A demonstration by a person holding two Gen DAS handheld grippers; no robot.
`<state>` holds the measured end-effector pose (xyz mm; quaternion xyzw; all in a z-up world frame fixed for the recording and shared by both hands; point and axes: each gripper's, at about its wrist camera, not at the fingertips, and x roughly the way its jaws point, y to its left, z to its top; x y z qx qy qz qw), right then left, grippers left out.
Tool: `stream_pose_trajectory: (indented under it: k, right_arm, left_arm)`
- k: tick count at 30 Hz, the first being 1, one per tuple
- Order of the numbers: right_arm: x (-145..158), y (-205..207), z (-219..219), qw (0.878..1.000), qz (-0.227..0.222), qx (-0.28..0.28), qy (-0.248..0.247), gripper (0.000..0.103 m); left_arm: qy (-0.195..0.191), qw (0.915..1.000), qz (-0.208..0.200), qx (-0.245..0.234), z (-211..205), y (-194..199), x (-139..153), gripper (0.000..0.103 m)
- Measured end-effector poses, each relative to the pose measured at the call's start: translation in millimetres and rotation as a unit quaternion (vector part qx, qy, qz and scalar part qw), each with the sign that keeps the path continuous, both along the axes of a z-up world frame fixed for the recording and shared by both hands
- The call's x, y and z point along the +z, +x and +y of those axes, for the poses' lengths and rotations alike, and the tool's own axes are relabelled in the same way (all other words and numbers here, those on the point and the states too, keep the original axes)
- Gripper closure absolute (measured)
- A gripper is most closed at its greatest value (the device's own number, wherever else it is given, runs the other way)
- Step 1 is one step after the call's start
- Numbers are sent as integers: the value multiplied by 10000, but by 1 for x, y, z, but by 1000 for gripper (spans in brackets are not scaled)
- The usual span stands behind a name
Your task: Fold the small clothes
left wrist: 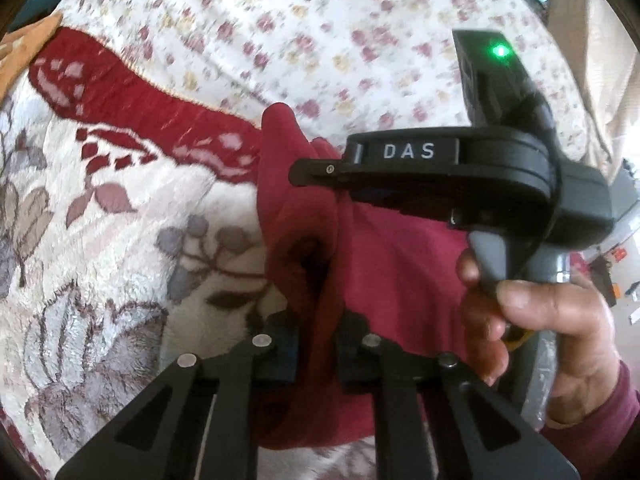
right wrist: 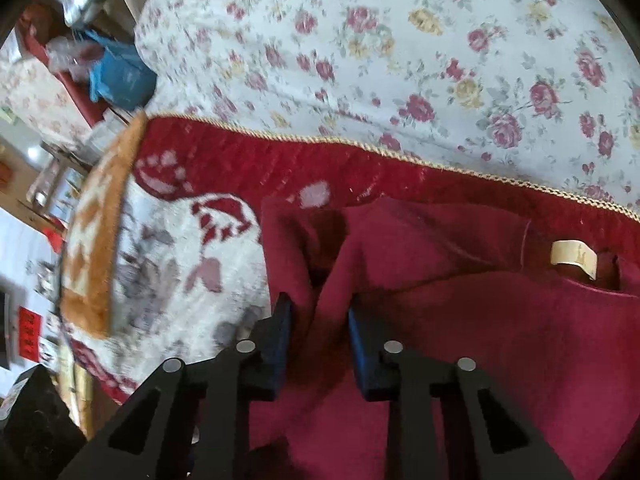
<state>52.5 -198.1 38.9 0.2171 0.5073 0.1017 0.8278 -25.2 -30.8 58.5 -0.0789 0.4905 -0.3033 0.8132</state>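
On bed: dark red garment bunched on a plush floral blanket with a red border, floral bedsheet beyond it.
Left gripper: fingers nearly closed, pinching a fold of the garment between the blue pads.
Right gripper: fingers nearly closed on another fold of the same garment; in the left view its black body marked DAS sits over the cloth, right hand on the grey handle.
Garment detail: cream label showing at the neck opening, right of the right gripper.
Blur: both views smeared, cloth edges unclear.
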Motion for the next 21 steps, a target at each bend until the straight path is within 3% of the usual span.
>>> stream_pose_trajectory:
  k: [10,21]
  right_arm:
    - [53,-48,-47,9969,-531,-220,530,76]
    - [80,-124,-139,9923,-740,-713,691,77]
  left_arm:
    - [-424,9984,-219,-317,-28,-30,37,92]
    - [-133,9936,-462,-1024,-119,-81,67,92]
